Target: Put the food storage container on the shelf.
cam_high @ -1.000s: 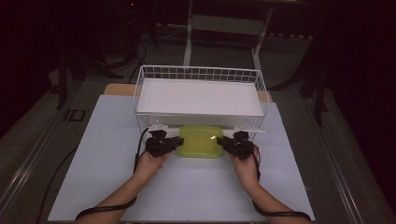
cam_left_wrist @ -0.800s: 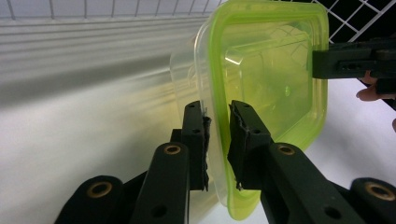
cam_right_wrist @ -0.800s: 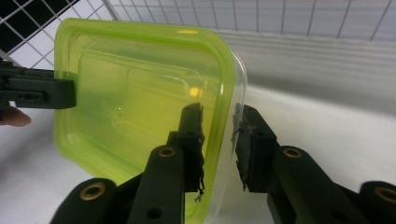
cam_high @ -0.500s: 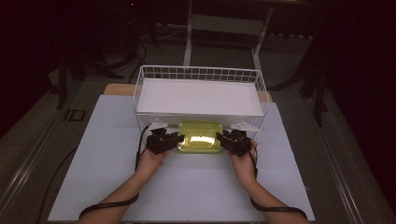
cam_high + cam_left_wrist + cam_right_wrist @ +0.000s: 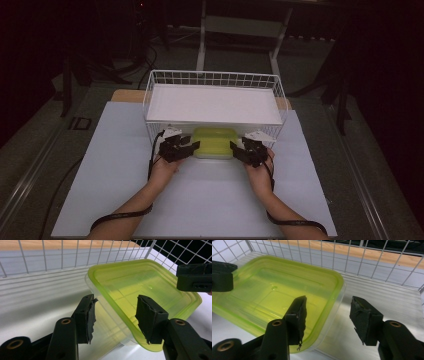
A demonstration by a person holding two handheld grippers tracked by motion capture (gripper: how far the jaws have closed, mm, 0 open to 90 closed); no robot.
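Observation:
A clear plastic box with a yellow-green lid (image 5: 215, 141) lies at the front of the white wire basket (image 5: 215, 79), its far part beneath the white board (image 5: 212, 105). My left gripper (image 5: 192, 146) stands at the box's left end and my right gripper (image 5: 235, 148) at its right end. In the left gripper view the box's rim (image 5: 117, 312) runs between the spread jaws of the left gripper (image 5: 116, 317), and the pads (image 5: 91, 315) stand off it. In the right gripper view, the right gripper (image 5: 328, 317) straddles the lid's edge (image 5: 337, 297) without pressing. Both pairs of jaws have just been opening.
The basket stands on a pale sheet (image 5: 100, 175) that covers the table, with bare sheet in front of the hands. Wire mesh (image 5: 62, 255) rises right behind the box. Dark floor and stand legs (image 5: 202, 40) lie beyond the table.
The box has slid a little farther in under the basket's board. Both grippers' jaws have spread apart and let go of its ends. The hands have hardly shifted.

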